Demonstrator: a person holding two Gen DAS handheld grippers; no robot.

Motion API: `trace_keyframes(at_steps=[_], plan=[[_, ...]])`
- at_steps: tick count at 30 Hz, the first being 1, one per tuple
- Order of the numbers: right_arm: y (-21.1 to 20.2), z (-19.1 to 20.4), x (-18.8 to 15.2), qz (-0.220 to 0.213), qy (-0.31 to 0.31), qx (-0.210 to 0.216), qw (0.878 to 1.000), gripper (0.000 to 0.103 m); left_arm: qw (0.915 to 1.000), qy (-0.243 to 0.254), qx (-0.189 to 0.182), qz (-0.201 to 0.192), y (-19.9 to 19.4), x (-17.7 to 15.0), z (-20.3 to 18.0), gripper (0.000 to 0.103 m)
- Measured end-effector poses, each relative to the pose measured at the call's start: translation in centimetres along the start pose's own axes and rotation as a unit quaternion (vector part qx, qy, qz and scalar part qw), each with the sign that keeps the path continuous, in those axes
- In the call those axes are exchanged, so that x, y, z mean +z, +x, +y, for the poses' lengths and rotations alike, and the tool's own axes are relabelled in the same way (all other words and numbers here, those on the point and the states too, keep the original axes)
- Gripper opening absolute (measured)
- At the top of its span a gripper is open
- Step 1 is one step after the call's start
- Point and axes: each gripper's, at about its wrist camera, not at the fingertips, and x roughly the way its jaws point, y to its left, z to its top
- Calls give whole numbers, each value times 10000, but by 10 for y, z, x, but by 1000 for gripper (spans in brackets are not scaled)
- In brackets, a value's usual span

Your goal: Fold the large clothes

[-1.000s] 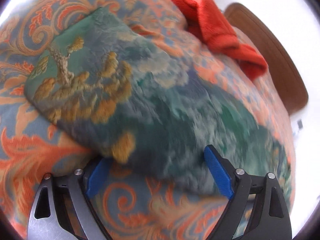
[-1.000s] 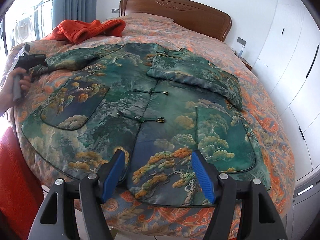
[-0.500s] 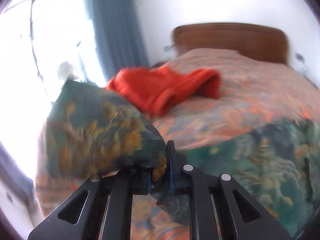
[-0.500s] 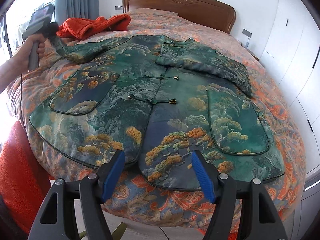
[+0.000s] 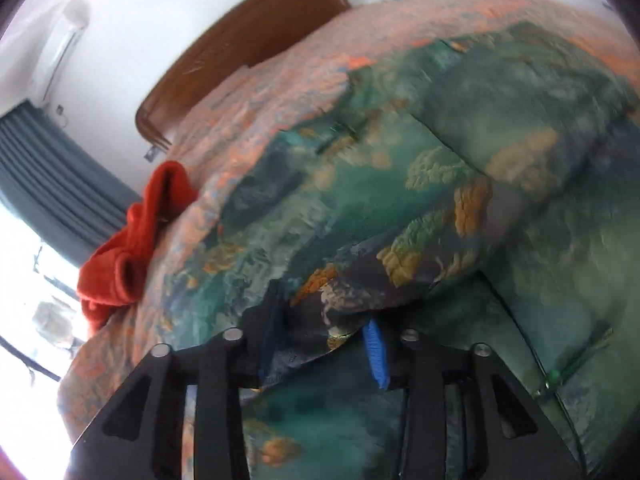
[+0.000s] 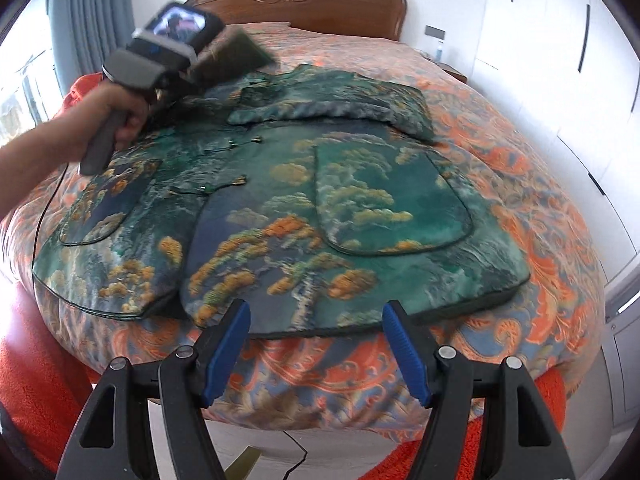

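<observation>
You are working over a bed (image 6: pixel 532 216) whose orange-and-blue patterned cover is carrying the whole job. Spread across it, front up, is lying the large green padded jacket (image 6: pixel 304 216), its hem nearest you and its collar toward the wooden headboard (image 6: pixel 296 4). One sleeve (image 6: pixel 332 110) is lying folded across the chest already, so the step in hand looks to be the other sleeve: you are bringing it in over the body.

Your left gripper (image 5: pixel 320 344) is holding the cuff end of that sleeve (image 5: pixel 400 256), the blue pads partly closed with cloth bunched between them; the picture is blurred there, so how firmly it is biting is hard to say. Your left hand (image 6: pixel 120 112) is hanging above the jacket's upper part, near the collar. Your right gripper (image 6: pixel 316 352) is standing wide apart and holding nothing, hovering just off the bed edge below the hem.

Next you are likely needing to lay the sleeve flat across the chest, beside or over the folded one, and let go without dragging it askew. The right gripper could then be taking the hem. A red garment (image 5: pixel 132 248) is lying bunched near the headboard, well apart from the jacket.
</observation>
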Motion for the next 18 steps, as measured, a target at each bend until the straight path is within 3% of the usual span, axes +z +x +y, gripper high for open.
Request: trace_keyframes(at_steps=[1,4,9,13,16,18], plan=[[1,-5,0,20,46,-22,10000,70,9999,147,39,-21,-2,-10,-10,58],[6,-16,4,40,128,-15,9999,70,9995,268,17,-187,-20,-35,-22,75],[20,-31,48,-165,243,310,9991,70,9988,-120,-380,-288,-57,-75,6,87],[46,-29,115,-507,519,1156,9906,70,9976,-468,-439,-241,-71,-97,30,89],[93,-18,172,-358,857,2247,9700,70,9956,-815,-458,-99,-76,-113,50,89],[135,-6,204,-60,1182,2559,9594,70,9944,-976,-409,-33,-74,-119,59,89]])
